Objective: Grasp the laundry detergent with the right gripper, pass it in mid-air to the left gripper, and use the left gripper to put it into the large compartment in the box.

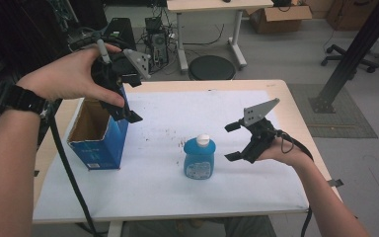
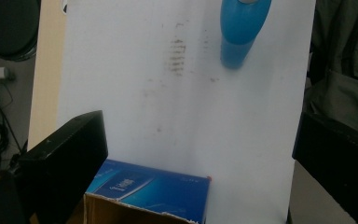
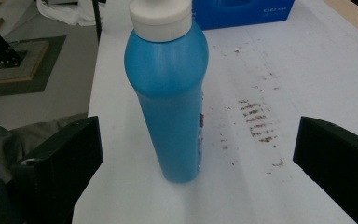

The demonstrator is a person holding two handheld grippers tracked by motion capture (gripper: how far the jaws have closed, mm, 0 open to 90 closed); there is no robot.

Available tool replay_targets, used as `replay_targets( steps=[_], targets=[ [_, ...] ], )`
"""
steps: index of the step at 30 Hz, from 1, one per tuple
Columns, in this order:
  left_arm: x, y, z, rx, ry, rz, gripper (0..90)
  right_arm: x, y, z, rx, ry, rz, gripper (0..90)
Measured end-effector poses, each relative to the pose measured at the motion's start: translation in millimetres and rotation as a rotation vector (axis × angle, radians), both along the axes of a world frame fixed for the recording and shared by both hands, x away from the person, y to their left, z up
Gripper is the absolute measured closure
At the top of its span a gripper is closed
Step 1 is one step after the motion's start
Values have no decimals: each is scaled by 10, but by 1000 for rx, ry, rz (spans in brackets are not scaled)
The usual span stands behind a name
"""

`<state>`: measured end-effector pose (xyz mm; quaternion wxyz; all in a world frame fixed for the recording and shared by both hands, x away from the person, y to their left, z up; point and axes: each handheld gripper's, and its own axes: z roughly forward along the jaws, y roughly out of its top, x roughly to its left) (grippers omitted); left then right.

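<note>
Blue bottle stands upright at mid-tabletop, just beside the right claw, whose jaws are spread to flank it. Left claw, also spread, hovers over the open blue box.

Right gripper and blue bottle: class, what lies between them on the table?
Nothing: in the high view, bare white sheet separates the open right gripper from the upright blue bottle; the right gripper view shows the same.
</note>
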<state>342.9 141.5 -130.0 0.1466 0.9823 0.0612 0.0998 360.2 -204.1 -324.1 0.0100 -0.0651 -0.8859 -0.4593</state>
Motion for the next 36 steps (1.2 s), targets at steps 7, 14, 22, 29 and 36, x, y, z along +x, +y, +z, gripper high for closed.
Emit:
replay_targets(
  steps=[7,14,22,29,36],
  targets=[
    [-8,1,-15,4,4,-2,38,-23,105,-124,31,8,3,12],
    [-24,3,-23,4,3,-3,38,-41,228,-297,46,33,2,12],
    [-37,-1,-24,0,2,-1,38,-56,332,-435,71,45,-5,17],
    [-30,4,-29,1,2,0,38,-55,412,-526,91,48,-10,22],
    [-42,15,-49,2,7,6,38,-61,527,-609,98,42,-11,31]
  ],
)
